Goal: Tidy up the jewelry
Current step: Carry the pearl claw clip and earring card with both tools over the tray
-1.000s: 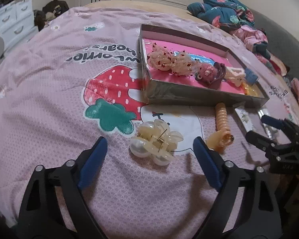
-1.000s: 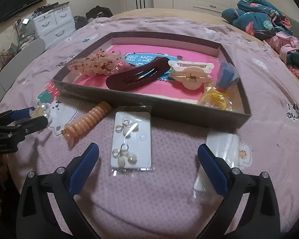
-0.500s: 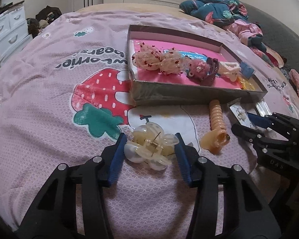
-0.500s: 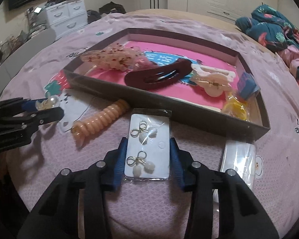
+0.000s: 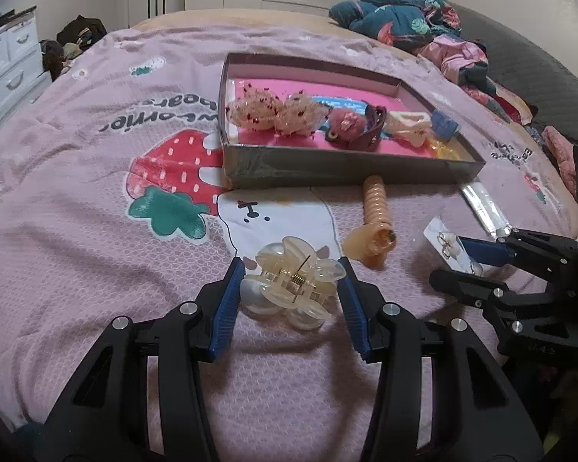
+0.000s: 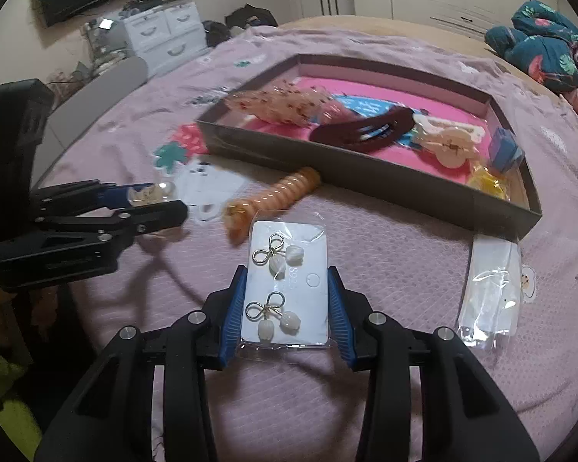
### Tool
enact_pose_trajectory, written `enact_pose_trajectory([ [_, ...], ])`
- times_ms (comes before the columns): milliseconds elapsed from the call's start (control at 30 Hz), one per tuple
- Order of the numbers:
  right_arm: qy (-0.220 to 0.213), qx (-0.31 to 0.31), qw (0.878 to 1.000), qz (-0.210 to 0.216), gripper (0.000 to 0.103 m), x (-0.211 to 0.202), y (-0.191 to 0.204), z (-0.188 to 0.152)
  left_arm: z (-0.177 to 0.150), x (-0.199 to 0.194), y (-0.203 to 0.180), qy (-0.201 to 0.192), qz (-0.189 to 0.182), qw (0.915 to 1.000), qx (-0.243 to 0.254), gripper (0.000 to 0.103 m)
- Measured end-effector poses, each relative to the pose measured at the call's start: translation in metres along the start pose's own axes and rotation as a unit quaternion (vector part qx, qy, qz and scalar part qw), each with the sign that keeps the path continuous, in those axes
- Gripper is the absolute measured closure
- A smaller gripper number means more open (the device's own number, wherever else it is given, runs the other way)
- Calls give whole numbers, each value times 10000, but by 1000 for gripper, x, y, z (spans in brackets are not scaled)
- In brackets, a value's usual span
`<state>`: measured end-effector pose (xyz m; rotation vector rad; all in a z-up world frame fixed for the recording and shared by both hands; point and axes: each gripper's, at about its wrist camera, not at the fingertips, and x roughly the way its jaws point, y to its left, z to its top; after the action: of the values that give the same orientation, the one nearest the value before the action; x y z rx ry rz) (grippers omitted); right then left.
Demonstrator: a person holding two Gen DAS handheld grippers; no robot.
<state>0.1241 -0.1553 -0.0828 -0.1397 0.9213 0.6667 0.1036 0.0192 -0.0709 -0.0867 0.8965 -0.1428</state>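
A cream pearl hair claw [image 5: 294, 285] hangs just above the pink bedspread with my left gripper [image 5: 291, 269] shut on it, blue pads pressing both sides. A white earring card [image 6: 300, 300] in a clear sleeve is pinched by its long edges in my right gripper [image 6: 287, 275], raised off the cover. Each wrist view shows the other tool: right gripper [image 5: 452, 261] with the card [image 5: 441, 236], left gripper [image 6: 163, 198] with the claw [image 6: 150, 192]. Beyond them lies the grey tray [image 5: 327, 171] [image 6: 366, 177] with a pink floor, holding several hair clips and scrunchies.
An orange spiral hair tie [image 5: 373, 208] [image 6: 277, 192] lies against the tray's near wall, between the two grippers. A clear packet [image 6: 489, 288] rests to the right of the card. Folded clothes [image 5: 404, 19] are piled at the far corner; white drawers [image 6: 162, 34] stand past the bed's left side.
Both grippers went from wide open to shut, the left on the hair claw and the right on the earring card. Both items have since come up slightly off the bedspread.
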Motion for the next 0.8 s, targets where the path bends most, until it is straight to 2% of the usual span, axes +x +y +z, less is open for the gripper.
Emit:
enact_pose_trajectory([
  [233, -281, -69, 9996, 63, 64, -24, 8, 5, 6, -20, -9, -213, -164, 9996, -39, 63],
  [800, -851, 209, 9958, -271, 64, -64, -23, 18, 48, -38, -34, -589, -380, 9974, 148, 63],
])
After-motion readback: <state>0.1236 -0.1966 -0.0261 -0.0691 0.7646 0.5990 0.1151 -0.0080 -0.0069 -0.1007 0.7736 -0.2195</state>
